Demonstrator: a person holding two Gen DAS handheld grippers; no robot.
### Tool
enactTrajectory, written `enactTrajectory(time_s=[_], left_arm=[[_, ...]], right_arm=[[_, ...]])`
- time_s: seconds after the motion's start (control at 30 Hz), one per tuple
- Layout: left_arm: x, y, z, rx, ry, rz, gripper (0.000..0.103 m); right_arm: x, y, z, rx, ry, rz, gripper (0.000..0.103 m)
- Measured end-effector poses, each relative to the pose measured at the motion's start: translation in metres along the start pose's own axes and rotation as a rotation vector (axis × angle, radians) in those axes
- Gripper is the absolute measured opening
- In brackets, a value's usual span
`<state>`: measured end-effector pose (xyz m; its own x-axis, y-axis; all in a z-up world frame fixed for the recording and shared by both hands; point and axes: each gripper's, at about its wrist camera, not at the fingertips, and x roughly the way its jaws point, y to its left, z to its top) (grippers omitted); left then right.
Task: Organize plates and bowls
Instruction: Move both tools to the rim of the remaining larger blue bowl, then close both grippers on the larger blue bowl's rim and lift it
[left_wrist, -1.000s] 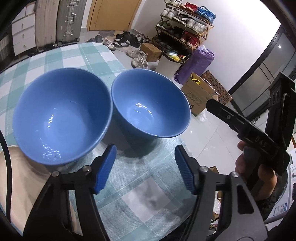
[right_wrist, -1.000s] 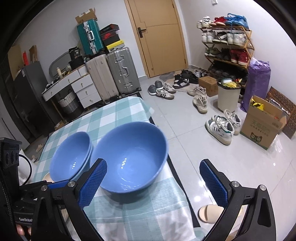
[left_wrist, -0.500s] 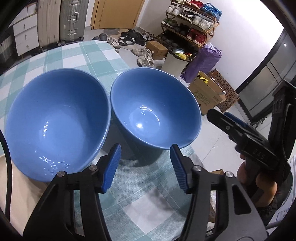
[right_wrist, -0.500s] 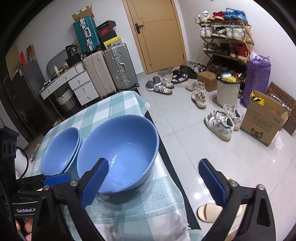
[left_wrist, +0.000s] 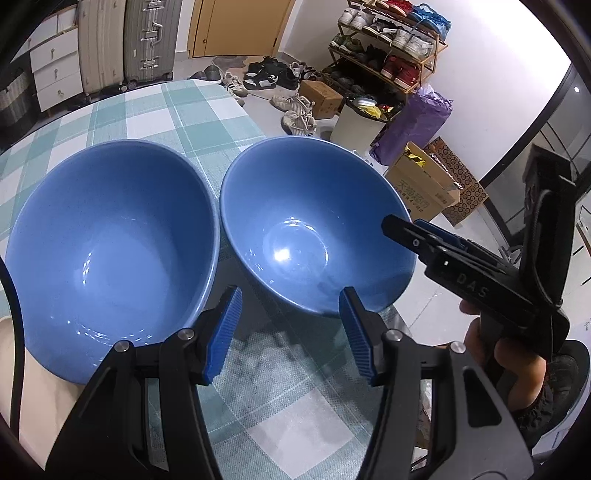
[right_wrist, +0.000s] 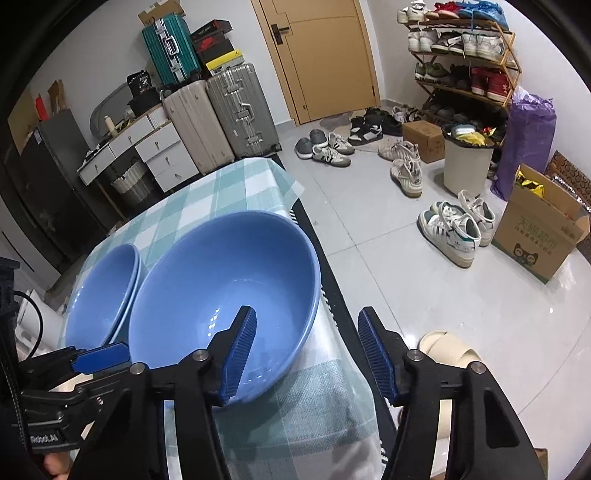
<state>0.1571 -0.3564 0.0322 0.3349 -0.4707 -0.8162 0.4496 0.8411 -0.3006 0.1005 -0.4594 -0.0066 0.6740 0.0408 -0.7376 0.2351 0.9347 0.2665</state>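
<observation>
Two blue bowls stand side by side on a green checked tablecloth (left_wrist: 288, 406). In the left wrist view the left bowl (left_wrist: 110, 251) almost touches the right bowl (left_wrist: 314, 229). My left gripper (left_wrist: 290, 332) hangs open just before the gap between them, nothing between its pads. In the right wrist view the near bowl (right_wrist: 221, 288) fills the middle; the far bowl (right_wrist: 103, 291) shows a double rim, as if stacked. My right gripper (right_wrist: 308, 354) straddles the near bowl's right rim, one finger inside, one outside. Its jaws are closing and the pads stand off the wall.
The table edge (right_wrist: 332, 295) drops off right beside the near bowl. Below lie a slipper (right_wrist: 443, 350), shoes (right_wrist: 454, 225), a cardboard box (right_wrist: 535, 236) and a bin (right_wrist: 465, 162). Suitcases (right_wrist: 221, 114) stand behind. A pale surface (left_wrist: 37, 387) and a cable lie at the left.
The right gripper has sunk onto the near bowl's rim and its jaws have narrowed a lot. The left gripper has moved closer to the bowls, its jaws slightly narrower.
</observation>
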Motion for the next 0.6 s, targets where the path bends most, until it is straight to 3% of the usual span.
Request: enactTrajectory(time_s=[0.13,0.37,0.6], left_arm=[[0.002,0.000,0.001,-0.002,0.006,-0.005,0.052],[0.007,0.001,0.004,0.000,0.003,-0.003,0.052],[0.012,0.003,0.006,0.006,-0.002,0.009,0.043]], right_arm=[[0.008,-0.002,0.004,0.007,0.002,0.006,0.059],[0.017,-0.004,0.010,0.004,0.003,0.003,0.042],[0.019,0.002,0.011,-0.018,-0.008,-0.012,0.026]])
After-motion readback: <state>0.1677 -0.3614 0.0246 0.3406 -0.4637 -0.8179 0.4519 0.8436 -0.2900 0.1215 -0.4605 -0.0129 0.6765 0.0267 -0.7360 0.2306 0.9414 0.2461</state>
